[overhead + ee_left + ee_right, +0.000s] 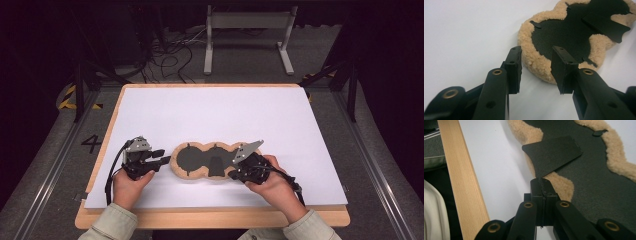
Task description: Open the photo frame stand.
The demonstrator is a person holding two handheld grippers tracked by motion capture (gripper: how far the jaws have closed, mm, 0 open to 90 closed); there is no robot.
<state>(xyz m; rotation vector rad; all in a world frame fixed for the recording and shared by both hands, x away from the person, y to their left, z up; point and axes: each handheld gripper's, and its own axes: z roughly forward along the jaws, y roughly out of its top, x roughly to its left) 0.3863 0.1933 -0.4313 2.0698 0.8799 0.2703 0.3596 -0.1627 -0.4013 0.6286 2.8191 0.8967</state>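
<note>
I am pinching the black flap point(552, 155) of the fleece pad point(207, 159) with my right gripper point(541, 183), jaws pressed together on its corner. My left gripper point(535, 68) is hovering spread just beside the pad's left end on the white table point(210, 110).

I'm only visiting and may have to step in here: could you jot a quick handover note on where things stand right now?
Left gripper: open, jaws straddling the near end of the tan fleecy three-lobed pad with a black backing, not yet closed on it.
Right gripper: shut on the black trapezoid flap, pinching its edge at the pad's near side.
The pad lies backing-up on the white sheet covering the wooden table.
Done: flap gripped. Left: probably close the left gripper on the pad's end, then work the flap.
</note>
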